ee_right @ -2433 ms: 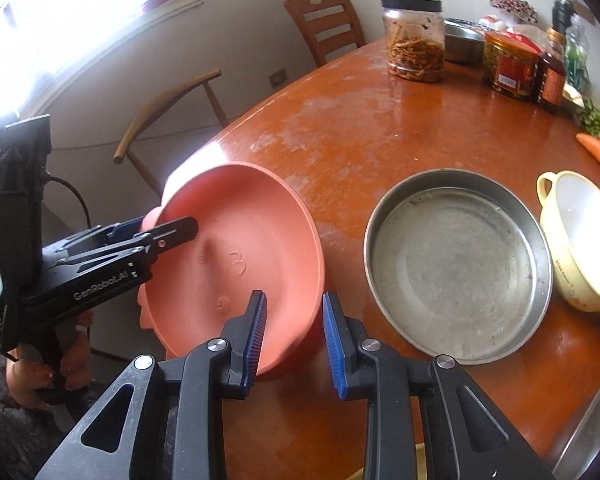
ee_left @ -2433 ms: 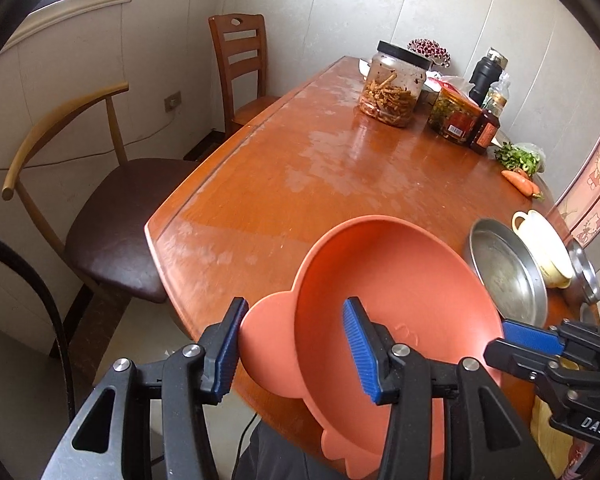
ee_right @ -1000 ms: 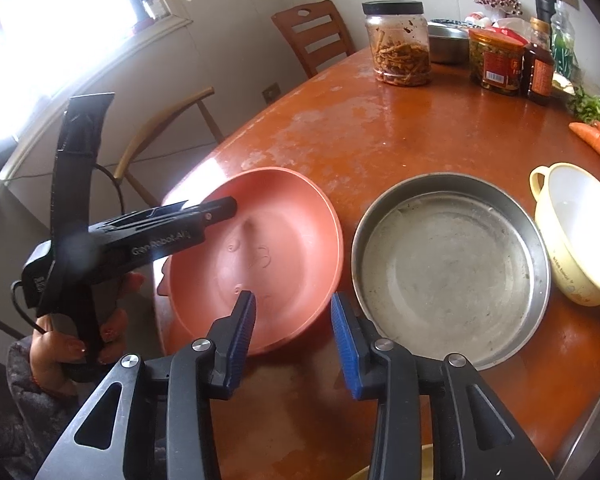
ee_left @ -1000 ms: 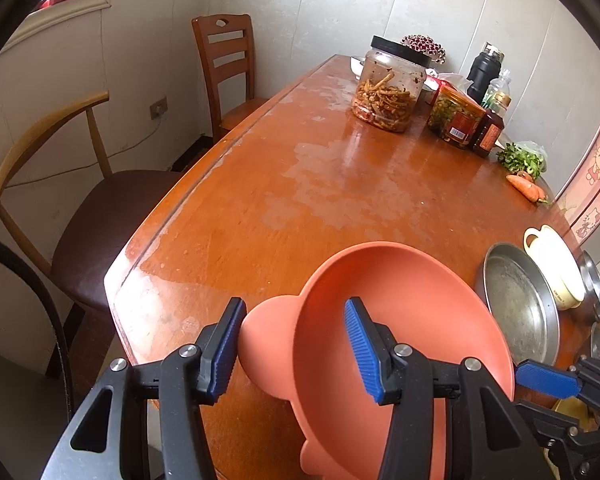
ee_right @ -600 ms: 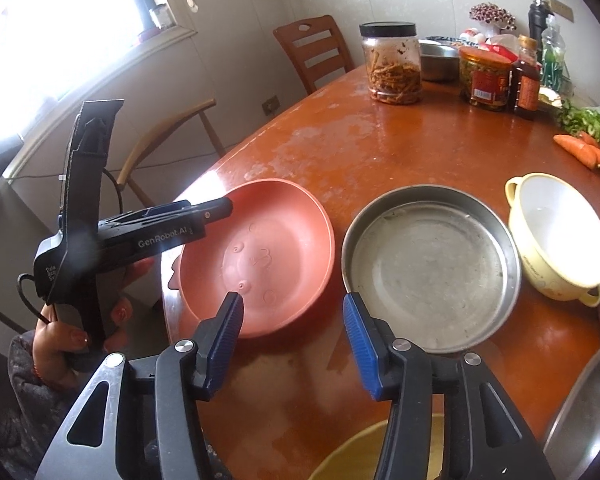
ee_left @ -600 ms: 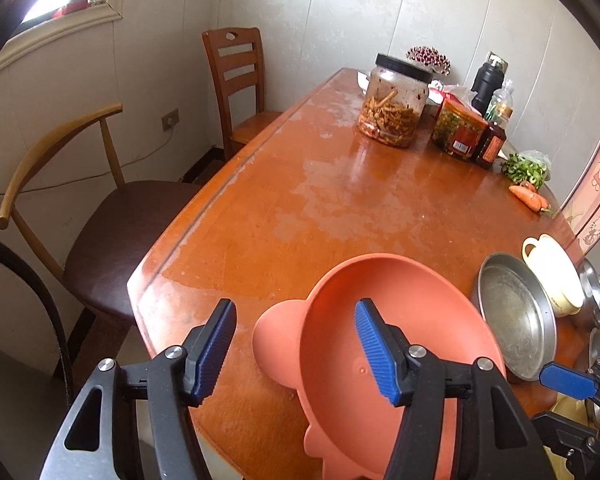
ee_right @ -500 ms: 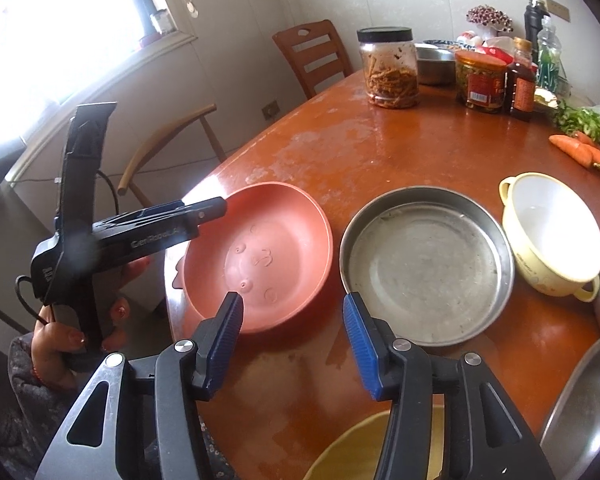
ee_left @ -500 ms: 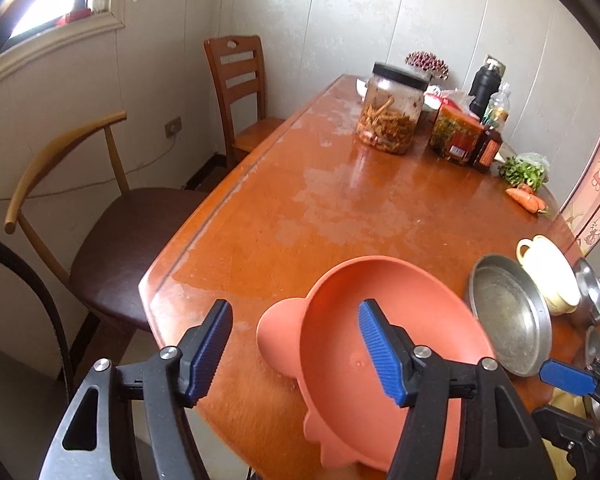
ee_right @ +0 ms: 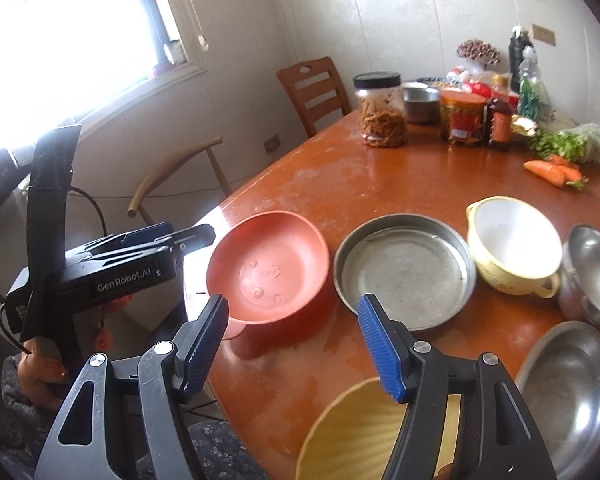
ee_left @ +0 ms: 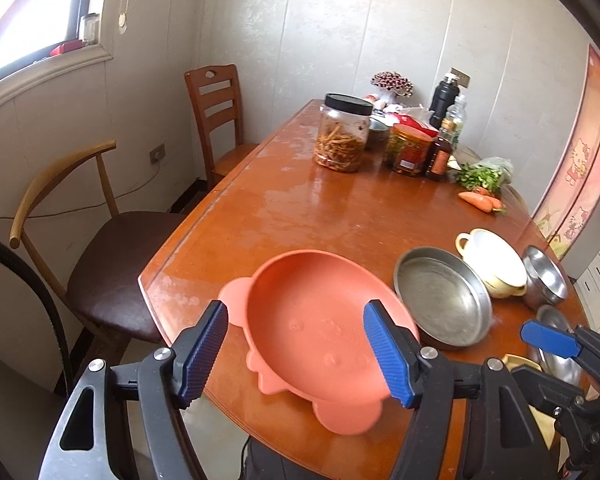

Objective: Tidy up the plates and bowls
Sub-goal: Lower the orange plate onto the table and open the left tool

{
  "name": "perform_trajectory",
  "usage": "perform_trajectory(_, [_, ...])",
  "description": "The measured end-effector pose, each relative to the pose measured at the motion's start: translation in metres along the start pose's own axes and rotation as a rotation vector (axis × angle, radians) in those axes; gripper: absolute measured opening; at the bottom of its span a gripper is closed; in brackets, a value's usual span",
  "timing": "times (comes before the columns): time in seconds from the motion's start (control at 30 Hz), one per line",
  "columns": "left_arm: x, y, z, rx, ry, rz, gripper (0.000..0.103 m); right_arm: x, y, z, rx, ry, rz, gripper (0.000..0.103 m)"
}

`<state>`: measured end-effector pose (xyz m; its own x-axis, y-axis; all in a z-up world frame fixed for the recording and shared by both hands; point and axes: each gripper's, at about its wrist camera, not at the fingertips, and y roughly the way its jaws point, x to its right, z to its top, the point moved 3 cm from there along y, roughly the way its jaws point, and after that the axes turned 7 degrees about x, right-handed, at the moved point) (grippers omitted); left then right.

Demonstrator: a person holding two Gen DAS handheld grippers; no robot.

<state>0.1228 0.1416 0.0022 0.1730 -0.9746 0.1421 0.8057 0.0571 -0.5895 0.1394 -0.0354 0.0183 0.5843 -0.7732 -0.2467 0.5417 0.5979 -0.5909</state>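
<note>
Both claws, left claw and right claw, are spreading apart, gripping nothing. The orange plate is sitting at the bench corner, overhanging slightly, so a bump could be tipping it off.

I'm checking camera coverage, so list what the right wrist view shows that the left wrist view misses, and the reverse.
Only the right wrist view shows the ribbed yellow bowl at the near edge and the hand gripping the left tool. Only the left wrist view shows the padded chair seat and the cartoon wall panel. Both show the orange dish, the round metal pan, the cream bowl, the jar and the carrots.
</note>
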Motion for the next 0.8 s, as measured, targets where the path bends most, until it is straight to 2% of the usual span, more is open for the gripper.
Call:
perform_trajectory(0.4, [0.039, -0.027, -0.013, 0.012, 0.057, -0.049, 0.07, 0.018, -0.063, -0.008, 0.116, 0.03, -0.061, 0.072])
perform_trajectory(0.53, [0.051, -0.031, -0.018, 0.0, 0.076, -0.051, 0.07, 0.021, -0.079, -0.015, 0.138, 0.028, -0.089, 0.072])
perform_trajectory(0.77, [0.075, -0.037, -0.028, -0.018, 0.103, -0.097, 0.07, 0.037, -0.114, -0.031, 0.167, 0.073, -0.137, 0.072])
perform_trajectory(0.8, [0.077, -0.038, -0.029, -0.02, 0.106, -0.104, 0.07, 0.038, -0.118, -0.034, 0.171, 0.079, -0.15, 0.076])
